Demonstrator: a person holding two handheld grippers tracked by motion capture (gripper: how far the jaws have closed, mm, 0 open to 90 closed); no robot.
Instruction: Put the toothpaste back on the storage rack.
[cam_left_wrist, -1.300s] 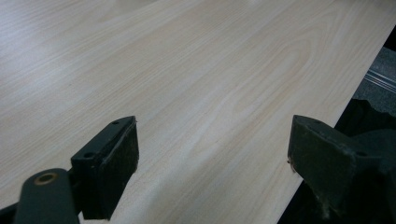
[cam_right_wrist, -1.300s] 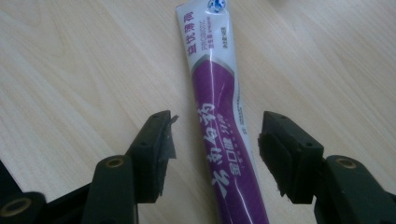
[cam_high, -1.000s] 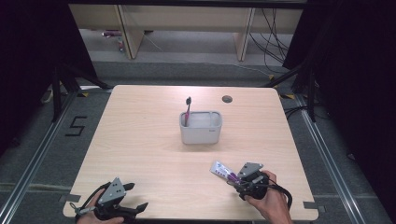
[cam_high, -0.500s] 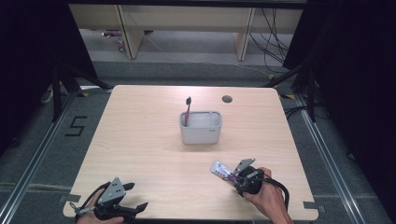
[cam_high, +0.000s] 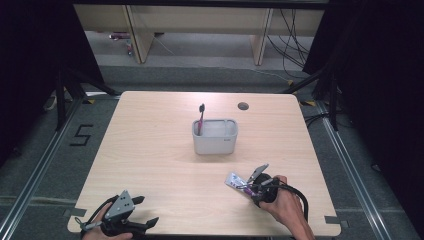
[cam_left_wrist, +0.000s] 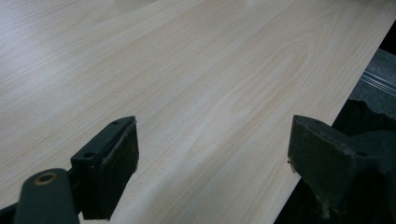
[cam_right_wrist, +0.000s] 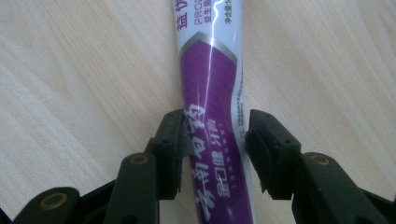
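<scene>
A purple-and-white toothpaste tube (cam_high: 234, 180) lies flat on the wooden table (cam_high: 150, 155) near its front right. My right gripper (cam_high: 248, 186) reaches it from the near side. In the right gripper view the tube (cam_right_wrist: 210, 70) runs up between the two jaws, and my right gripper (cam_right_wrist: 212, 140) is shut on its lower part, pads against both sides. A grey tub (cam_high: 215, 144) stands mid-table with a dark-headed toothbrush (cam_high: 200, 116) upright in its left end. My left gripper (cam_high: 147, 210) rests at the front left corner, open over bare wood (cam_left_wrist: 212, 149).
A small round hole (cam_high: 243, 106) sits in the table's far side, right of centre. The table's front edge runs close under my left gripper, with dark floor (cam_left_wrist: 373, 70) beyond. Shelving and cables stand behind the table.
My right gripper has crept slightly forward along the tube and its jaws have come in against it. The tube, the tub and my left gripper have stayed in place.
</scene>
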